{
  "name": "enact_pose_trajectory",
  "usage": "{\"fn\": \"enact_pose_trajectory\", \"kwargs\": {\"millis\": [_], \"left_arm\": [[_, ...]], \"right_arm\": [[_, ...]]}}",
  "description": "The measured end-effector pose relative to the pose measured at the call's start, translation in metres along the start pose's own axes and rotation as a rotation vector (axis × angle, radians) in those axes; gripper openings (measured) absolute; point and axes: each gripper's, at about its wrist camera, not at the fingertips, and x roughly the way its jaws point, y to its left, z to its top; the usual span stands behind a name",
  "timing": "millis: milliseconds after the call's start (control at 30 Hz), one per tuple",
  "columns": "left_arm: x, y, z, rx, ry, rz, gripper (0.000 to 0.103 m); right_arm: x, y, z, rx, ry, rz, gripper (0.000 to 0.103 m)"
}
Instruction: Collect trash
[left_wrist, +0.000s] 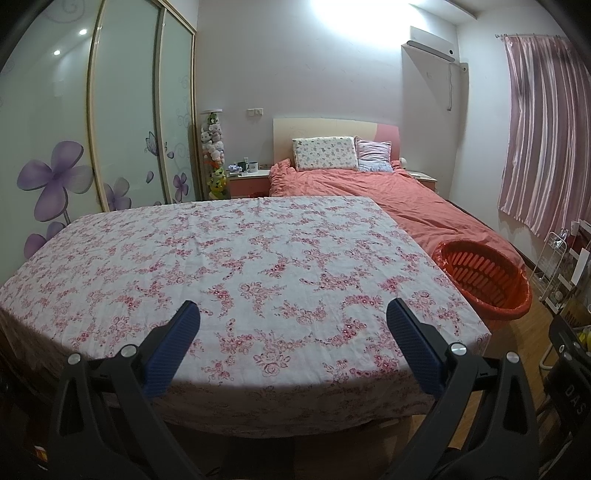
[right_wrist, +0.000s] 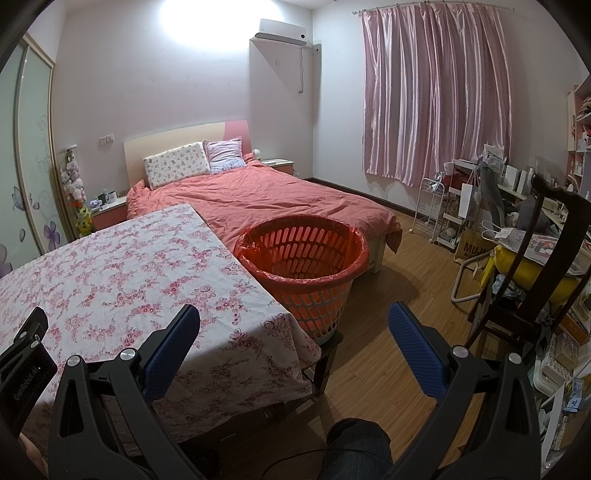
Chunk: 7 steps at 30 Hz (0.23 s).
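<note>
The left gripper (left_wrist: 291, 314) hung low in its frame over the counter (left_wrist: 221, 266), jaws wide apart and holding nothing. The right gripper (right_wrist: 293, 317) sat at the bottom centre of its frame, jaws likewise apart and bare, above the counter's (right_wrist: 110, 266) corner and the floor (right_wrist: 399, 295). The basket (right_wrist: 306, 266), lined with a red bag, stood mid-frame just beside the counter's right edge, before the bed (right_wrist: 277, 195); in the left view it (left_wrist: 484, 280) lay at right.

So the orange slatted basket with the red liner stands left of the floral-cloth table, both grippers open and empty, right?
Not quite: the orange slatted basket with the red liner stands right of the floral-cloth table, as the right wrist view shows. The left gripper and right gripper are open and empty.
</note>
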Motion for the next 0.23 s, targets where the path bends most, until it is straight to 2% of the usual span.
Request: {"fn": "enact_pose_trajectory", "kwargs": {"millis": [233], "left_arm": [[-0.0002, 0.0013, 0.0002, 0.000, 0.002, -0.004, 0.099]], "right_arm": [[0.0000, 0.0001, 0.0003, 0.000, 0.001, 0.000, 0.101]]}}
